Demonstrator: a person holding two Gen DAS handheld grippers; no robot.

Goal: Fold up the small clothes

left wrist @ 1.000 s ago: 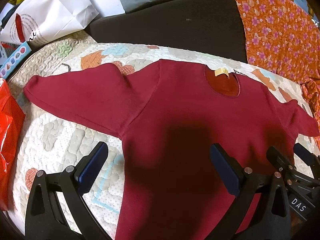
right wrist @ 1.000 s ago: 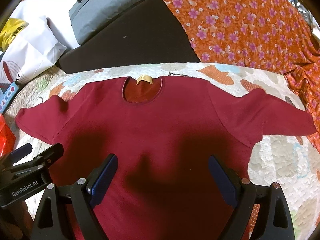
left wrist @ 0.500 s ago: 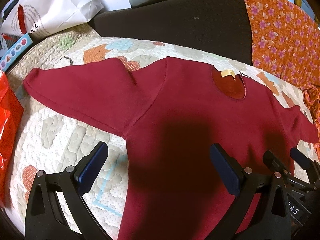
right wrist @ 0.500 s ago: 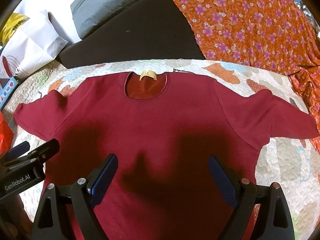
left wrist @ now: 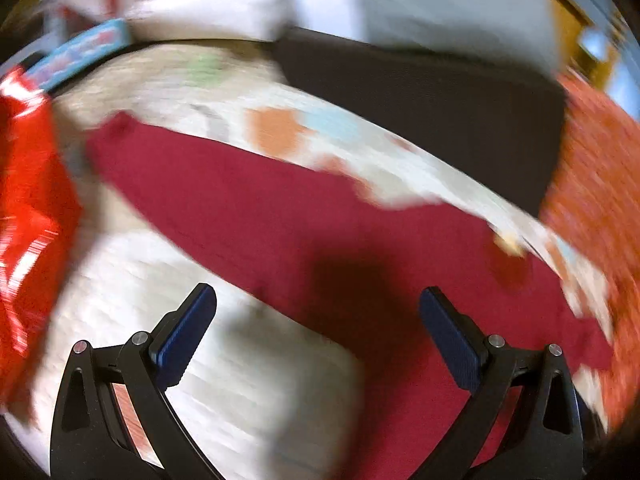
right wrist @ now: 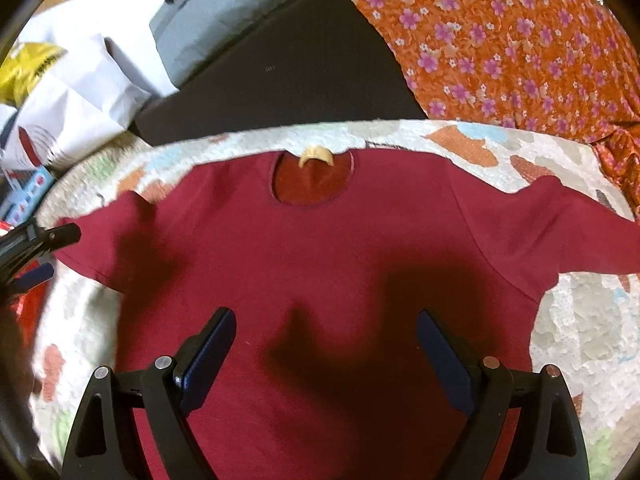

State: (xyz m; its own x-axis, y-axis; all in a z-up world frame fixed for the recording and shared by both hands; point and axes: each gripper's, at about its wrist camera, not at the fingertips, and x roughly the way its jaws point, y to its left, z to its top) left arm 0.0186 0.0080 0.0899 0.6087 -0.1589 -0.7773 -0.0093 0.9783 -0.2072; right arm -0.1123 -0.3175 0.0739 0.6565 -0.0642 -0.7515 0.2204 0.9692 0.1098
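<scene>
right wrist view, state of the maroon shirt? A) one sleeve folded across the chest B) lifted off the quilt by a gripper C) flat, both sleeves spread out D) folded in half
C: the maroon shirt lies flat on the quilt, sleeves out to both sides, and the right gripper hangs open above it.

Clutter around a patterned quilt

A pale quilt (right wrist: 568,320) with orange and blue patches covers the surface. Behind it lie a dark cushion (right wrist: 288,76) and a grey cushion (right wrist: 224,12). An orange floral cloth (right wrist: 520,44) drapes to the right. White paper bags (right wrist: 76,92) and a shiny red bag (left wrist: 28,216) sit at the left, beside a blue box (right wrist: 28,196).
</scene>
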